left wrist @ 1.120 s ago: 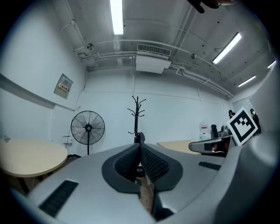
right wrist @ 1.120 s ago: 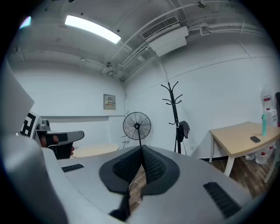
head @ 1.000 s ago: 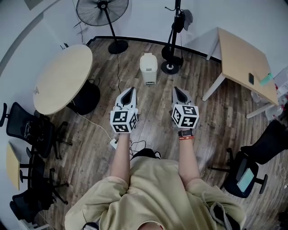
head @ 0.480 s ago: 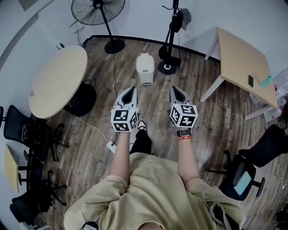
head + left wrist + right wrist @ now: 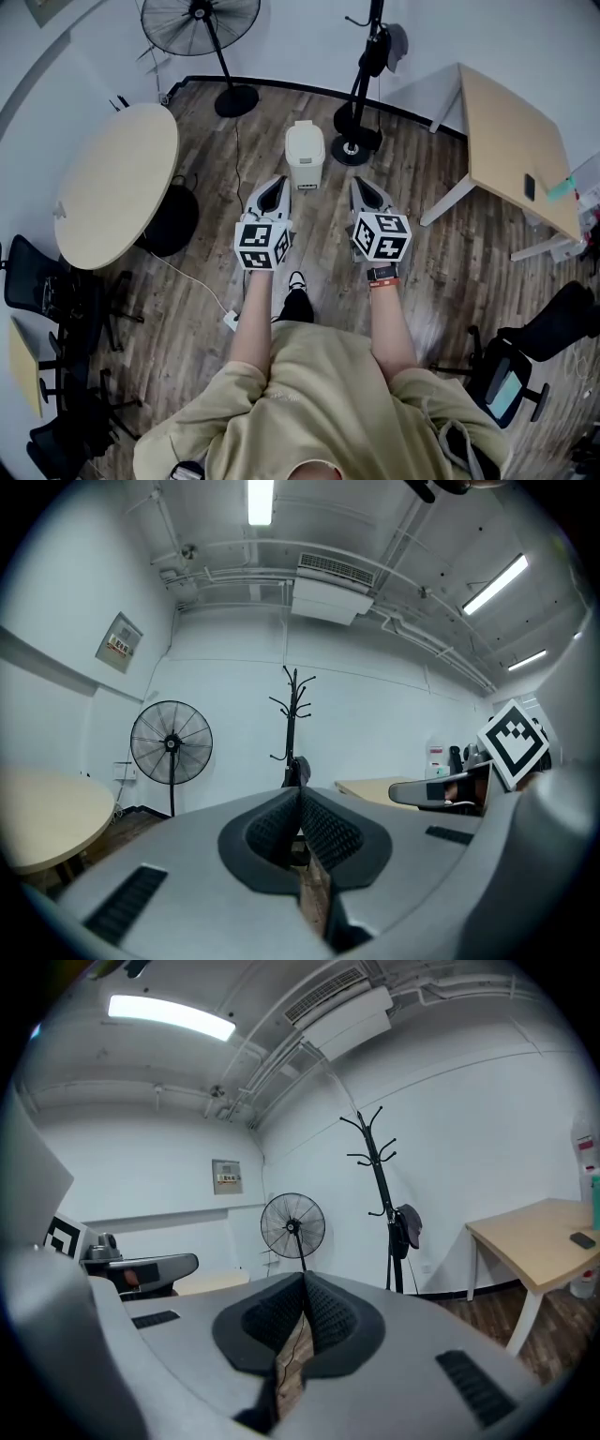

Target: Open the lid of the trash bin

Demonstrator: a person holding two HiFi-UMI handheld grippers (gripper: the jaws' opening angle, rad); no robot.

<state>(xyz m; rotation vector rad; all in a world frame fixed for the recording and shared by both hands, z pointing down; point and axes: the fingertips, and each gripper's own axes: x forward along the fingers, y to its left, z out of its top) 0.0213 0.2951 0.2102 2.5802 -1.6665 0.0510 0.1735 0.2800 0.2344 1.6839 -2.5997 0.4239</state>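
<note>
The person wears a beige short-sleeved shirt [image 5: 309, 394] and an orange-strapped watch [image 5: 383, 277]; the grey left tool [image 5: 278, 181] and right tool [image 5: 359, 184] bear black-and-white marker cubes [image 5: 260, 246].

Catching the trash bin [image 5: 305, 153] only in the head view, too small there for telling its lid seam or any pedal. Not making it out in either gripper view, with the grey bodies of the left gripper [image 5: 300, 799] and right gripper [image 5: 305, 1281] filling the lower half. Losing the tops of the fan [image 5: 199, 19] and coat stand [image 5: 375, 45] past the head view's upper edge. Cutting off the round bench [image 5: 42, 827] at the left gripper view's edge. Failing to identify the small dark thing [image 5: 530, 187] and green thing [image 5: 561, 187] on the rectangular bench [image 5: 506, 131].
</note>
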